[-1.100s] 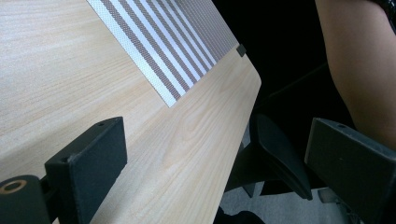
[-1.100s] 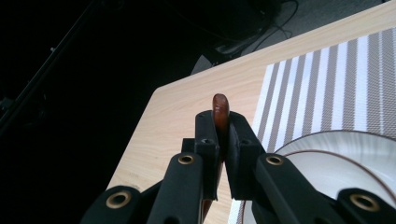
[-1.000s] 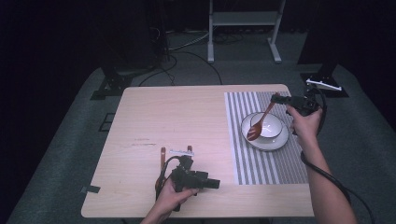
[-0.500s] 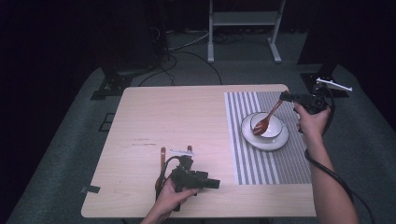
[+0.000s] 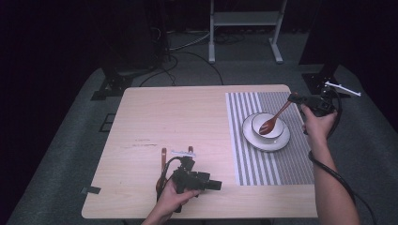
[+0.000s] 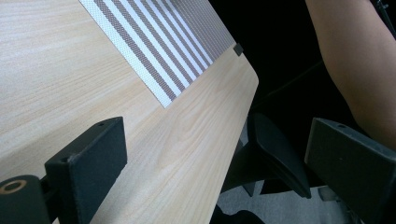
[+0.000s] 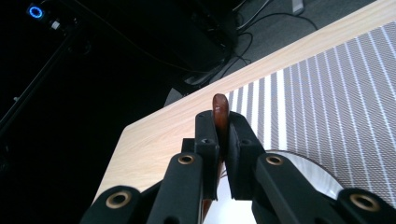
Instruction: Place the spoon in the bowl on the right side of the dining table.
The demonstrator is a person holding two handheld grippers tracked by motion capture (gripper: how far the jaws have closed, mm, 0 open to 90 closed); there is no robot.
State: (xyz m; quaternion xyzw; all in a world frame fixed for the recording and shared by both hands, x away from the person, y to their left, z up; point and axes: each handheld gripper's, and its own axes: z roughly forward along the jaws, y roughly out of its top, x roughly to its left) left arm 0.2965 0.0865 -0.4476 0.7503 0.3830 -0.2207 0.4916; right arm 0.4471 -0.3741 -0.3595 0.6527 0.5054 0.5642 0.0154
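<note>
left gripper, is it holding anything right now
No, in the left gripper view the left gripper has its jaws wide apart with only the table edge and floor between them.

Lighting was pretty uneven here. In the high view the table (image 5: 187, 122) was the one evenly lit thing, soft light from above, no hard glare on the wood, and everything beyond its far edge dropped off into near black. Shadows on the table were faint. That view was also a bit soft and grainy overall.

The left gripper view was brighter and crisp on the wood grain, while the jaws up close looked slightly soft. Past the table's edge it went dark.

In the right gripper view the striped mat (image 7: 327, 93) was well lit, the background left of the table murky, with one small blue light (image 7: 35, 11) glowing.
</note>
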